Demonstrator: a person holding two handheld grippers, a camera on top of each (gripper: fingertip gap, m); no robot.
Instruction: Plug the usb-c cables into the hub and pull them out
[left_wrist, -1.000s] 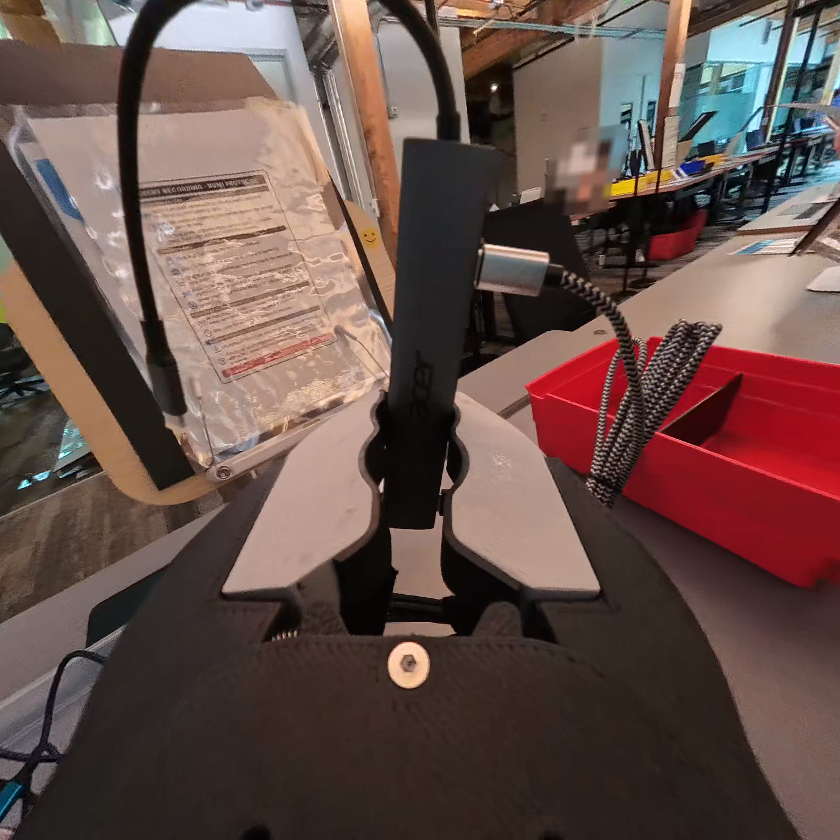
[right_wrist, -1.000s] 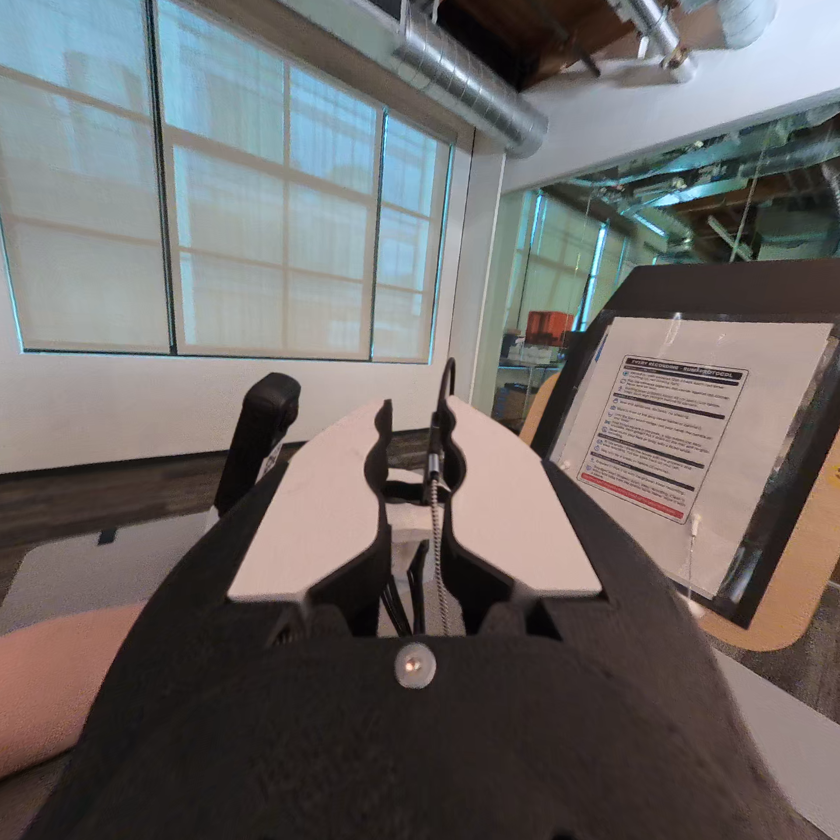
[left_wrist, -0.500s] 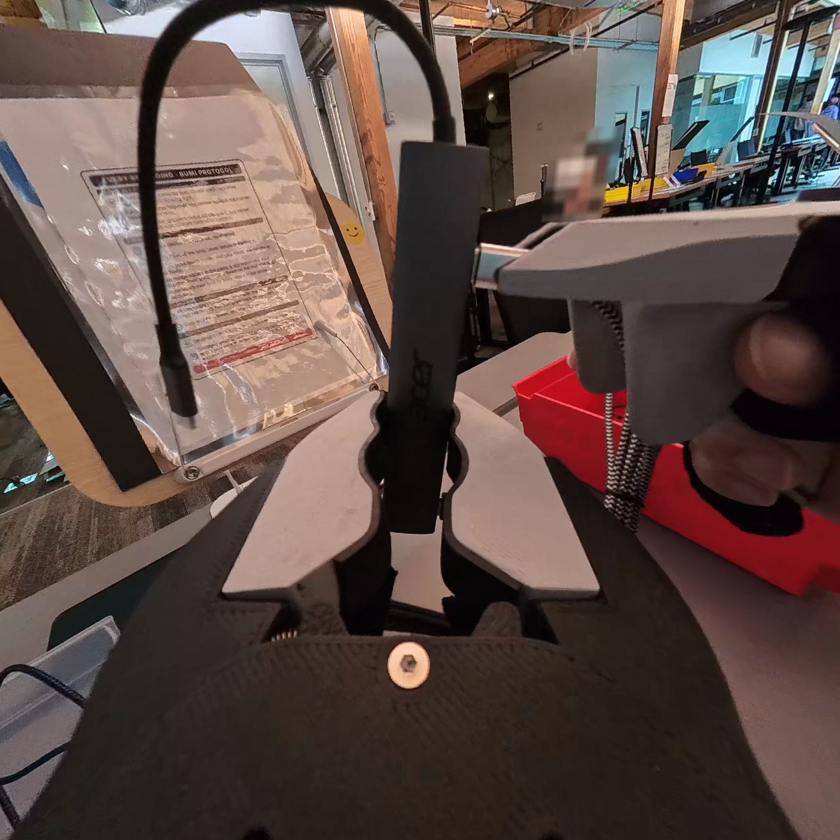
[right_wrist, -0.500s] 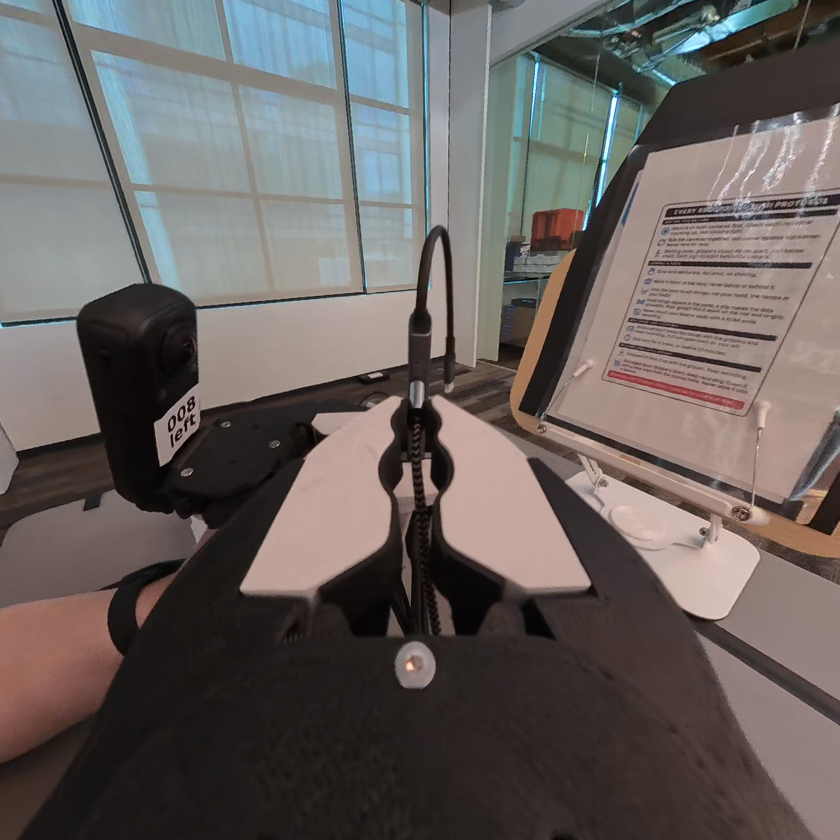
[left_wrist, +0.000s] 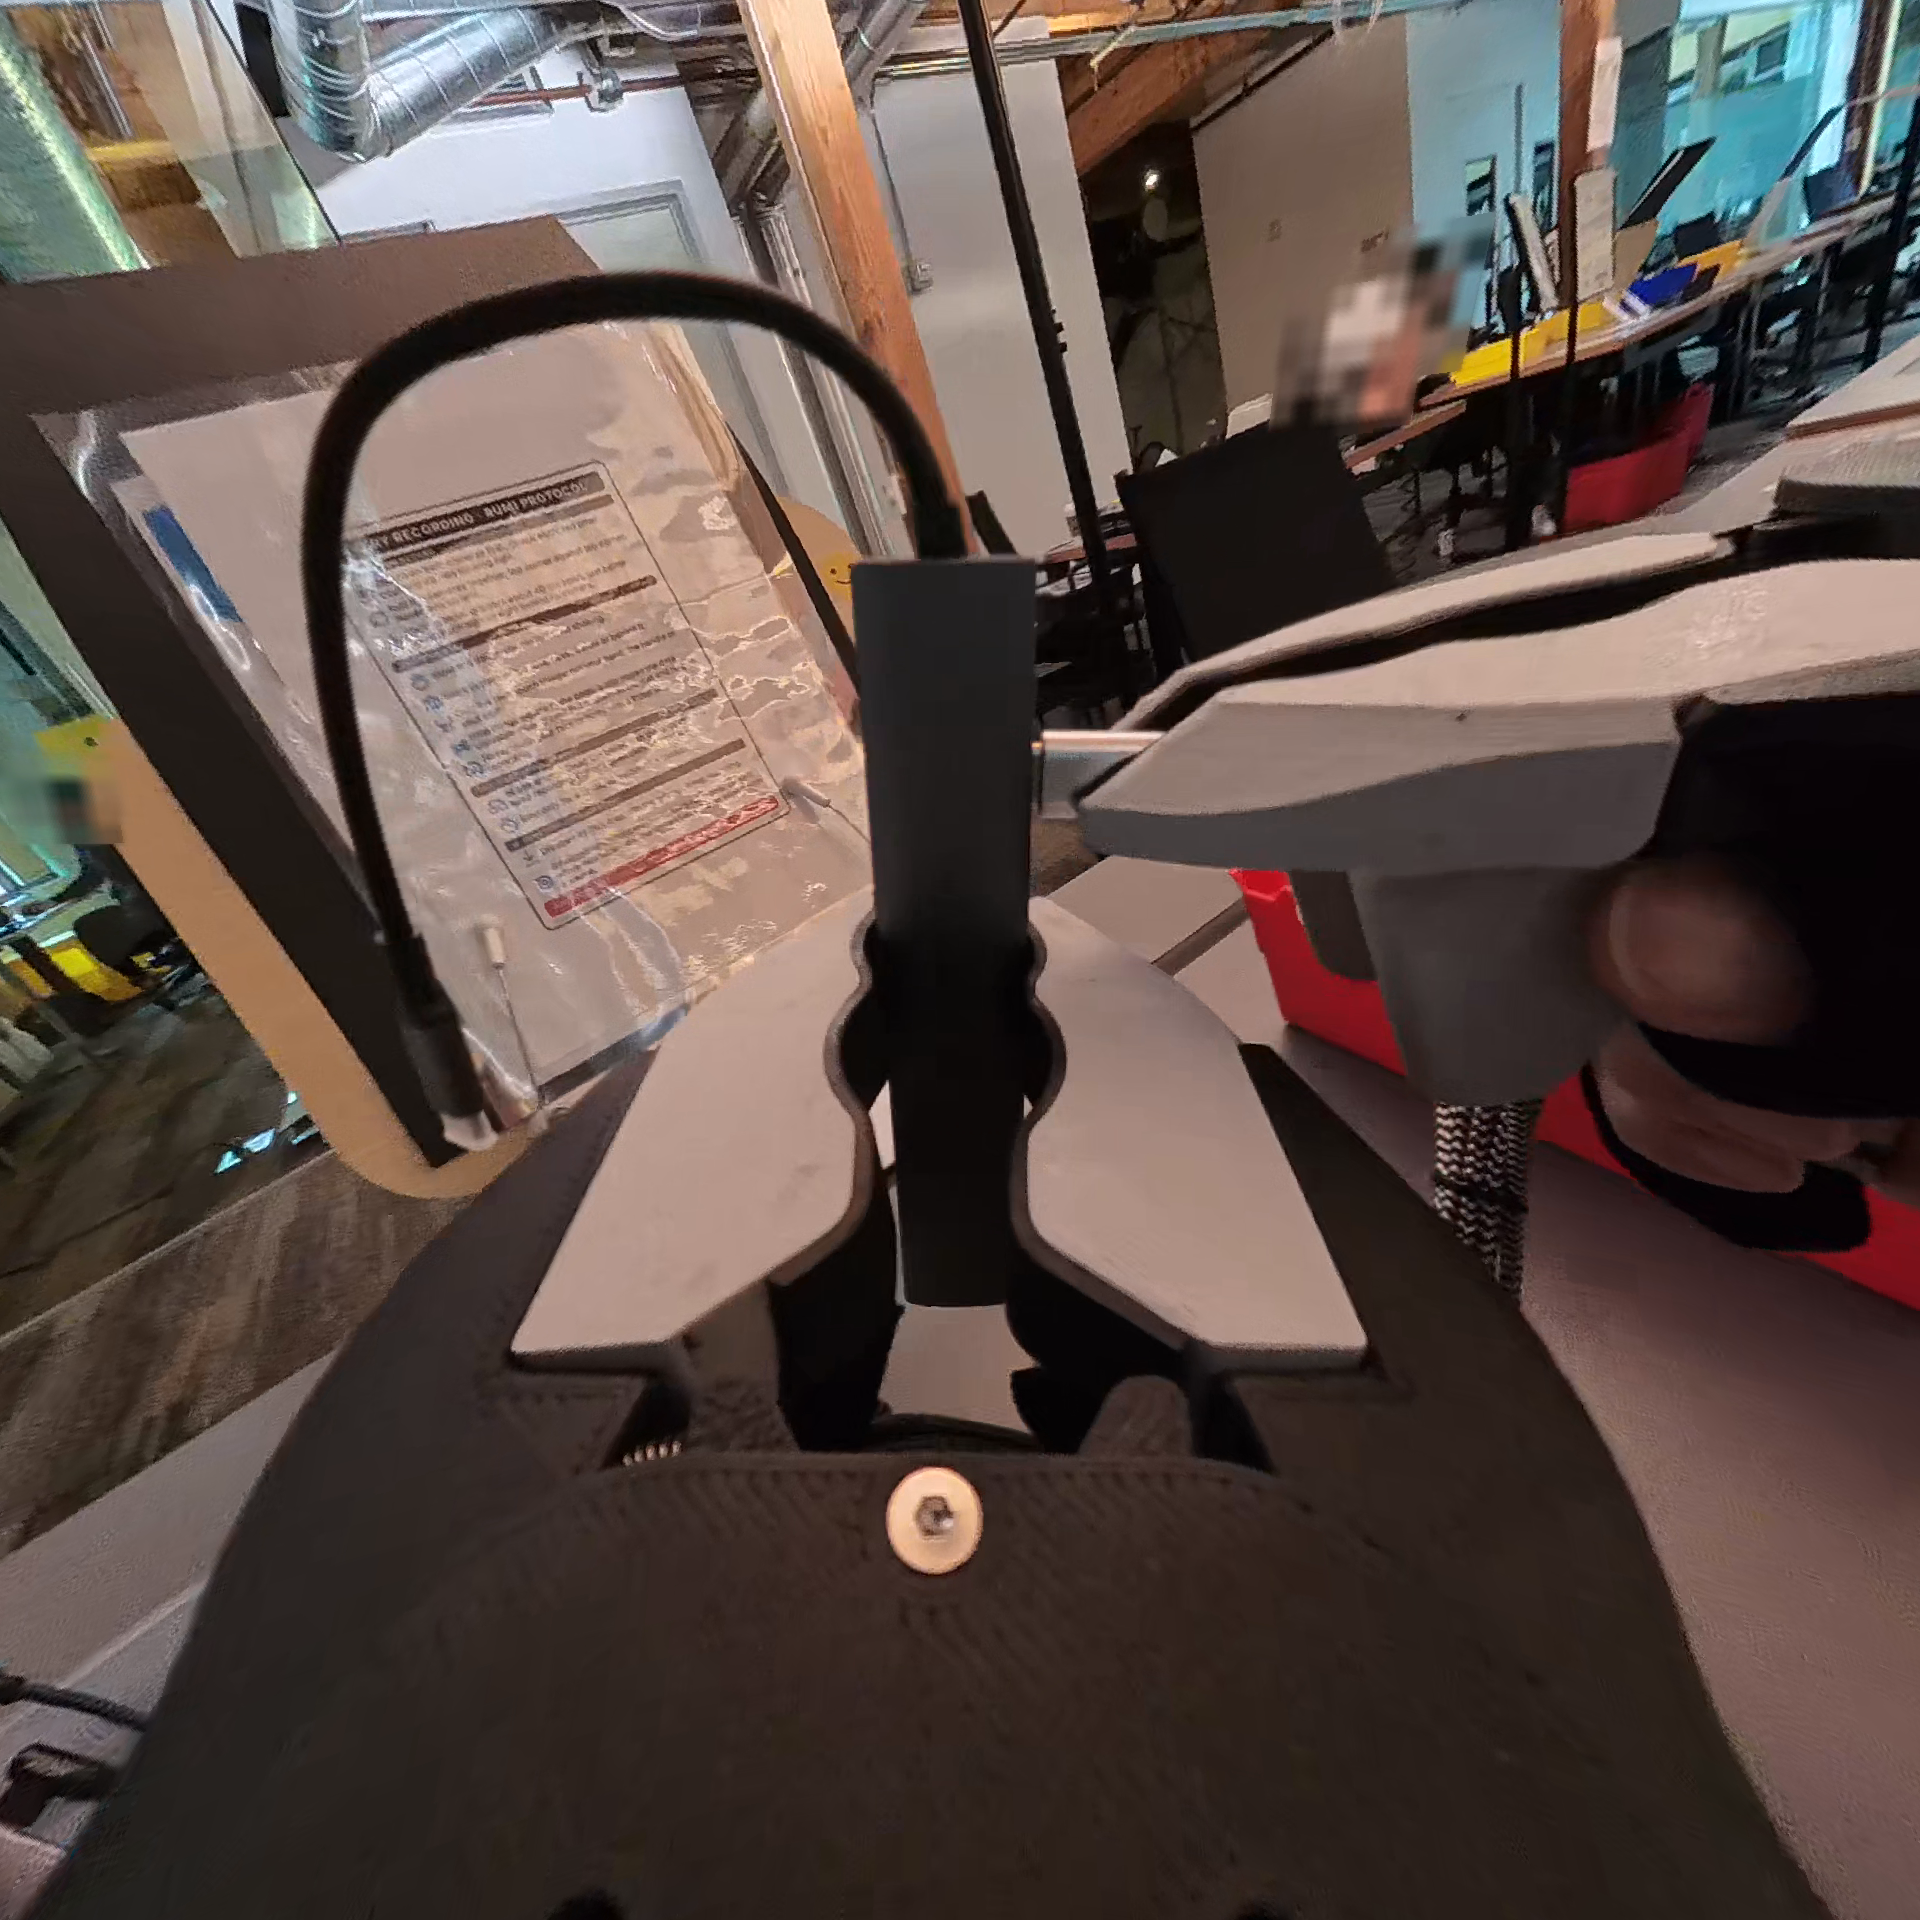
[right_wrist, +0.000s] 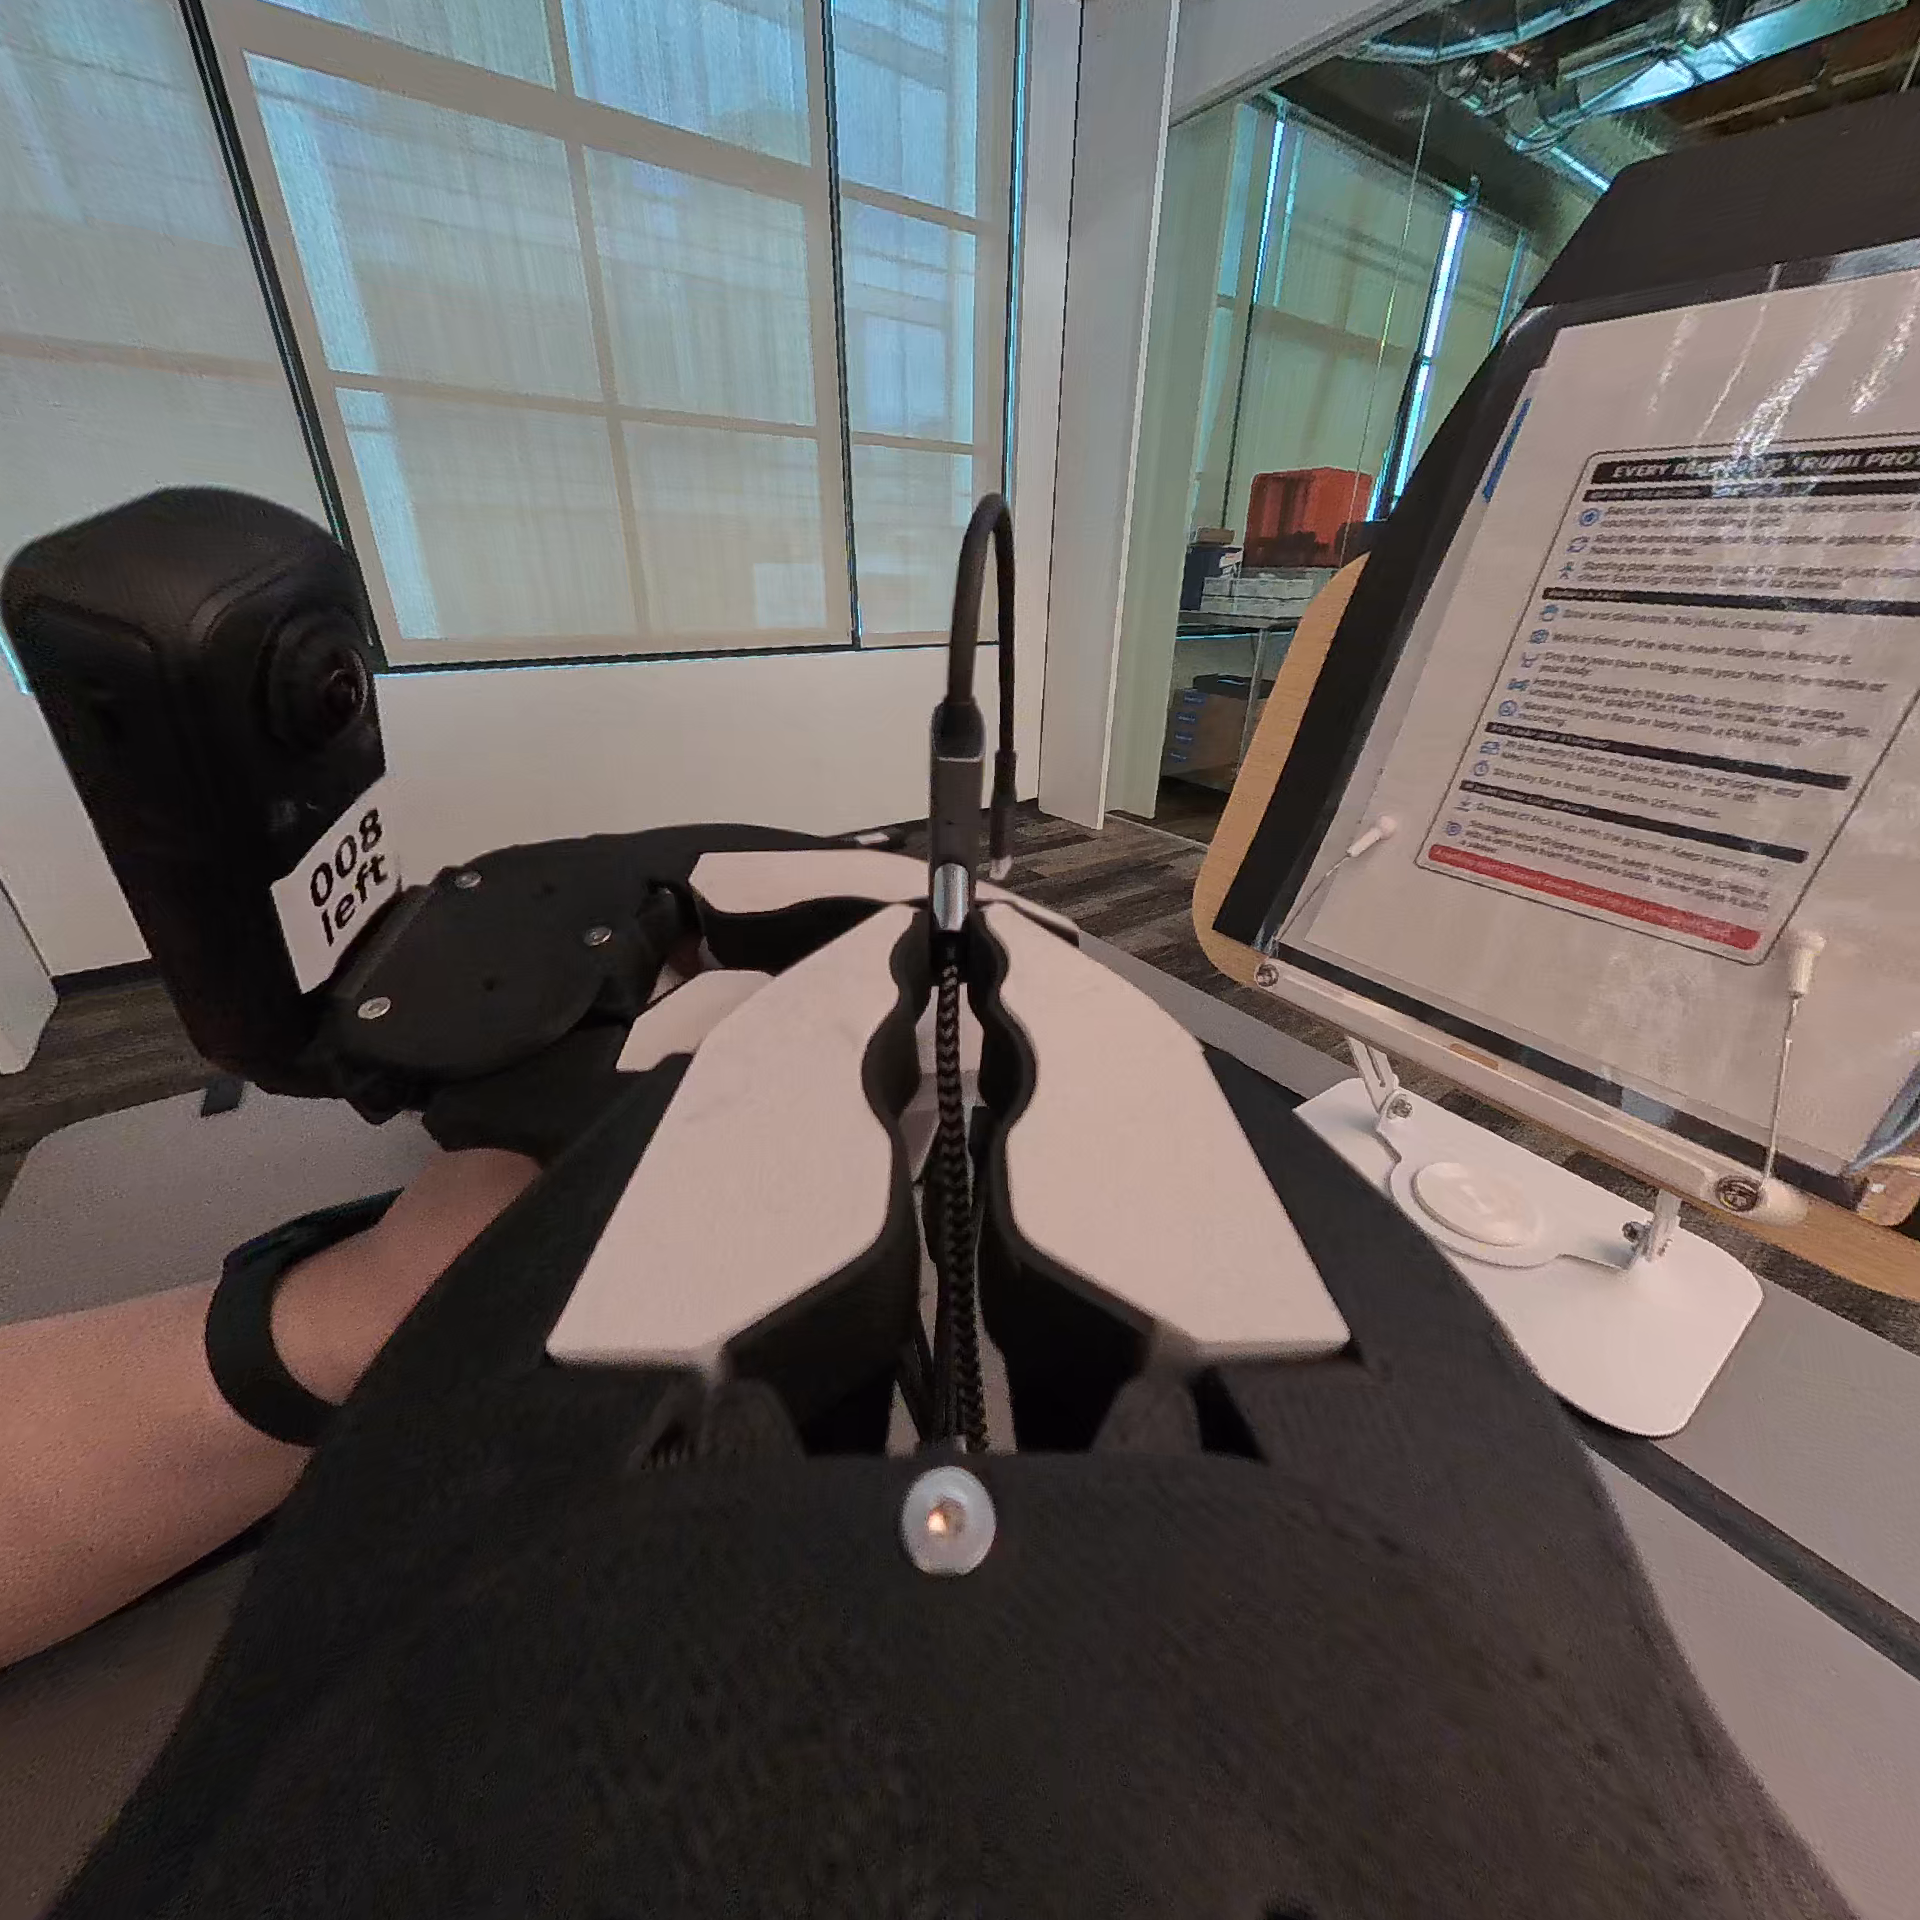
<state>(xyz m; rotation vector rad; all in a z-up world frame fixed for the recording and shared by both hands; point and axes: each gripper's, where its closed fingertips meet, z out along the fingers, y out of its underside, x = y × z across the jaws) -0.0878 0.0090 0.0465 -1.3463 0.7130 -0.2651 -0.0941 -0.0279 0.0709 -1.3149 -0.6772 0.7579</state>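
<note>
A: Setting, left wrist view?
B: Open office with timber posts; grey table (left_wrist: 1714, 1455). Landmark: the dark hub (left_wrist: 943, 831).

A: How is the hub held?
B: Upright, its lower part pinched between the fingers of the left gripper (left_wrist: 940, 1049), likely so the side port faces the other hand. Its own black lead (left_wrist: 343, 665) arcs over from the hub's top and hangs on its left, plug free.

A: Right of the hub?
B: The right gripper (left_wrist: 1101, 769), pressed together on the silver plug (left_wrist: 1081, 756), which meets the hub's right edge; seated or partly out, I cannot tell. The braided cable (left_wrist: 1481, 1174) hangs below that gripper. A red bin (left_wrist: 1309, 997) sits on the table behind it.

A: Left of the hub?
B: A printed sheet in a clear stand (left_wrist: 561, 707).

A: Right wrist view?
B: Large windows behind. The hub (right_wrist: 958, 790) stands edge-on just beyond the right gripper (right_wrist: 951, 935), whose fingers clamp the plug (right_wrist: 949, 896), cable (right_wrist: 951, 1143) running back between them, in line for a straight pull or push. The left gripper's camera (right_wrist: 208, 769) is left of the hub, the stand (right_wrist: 1621, 727) right.
</note>
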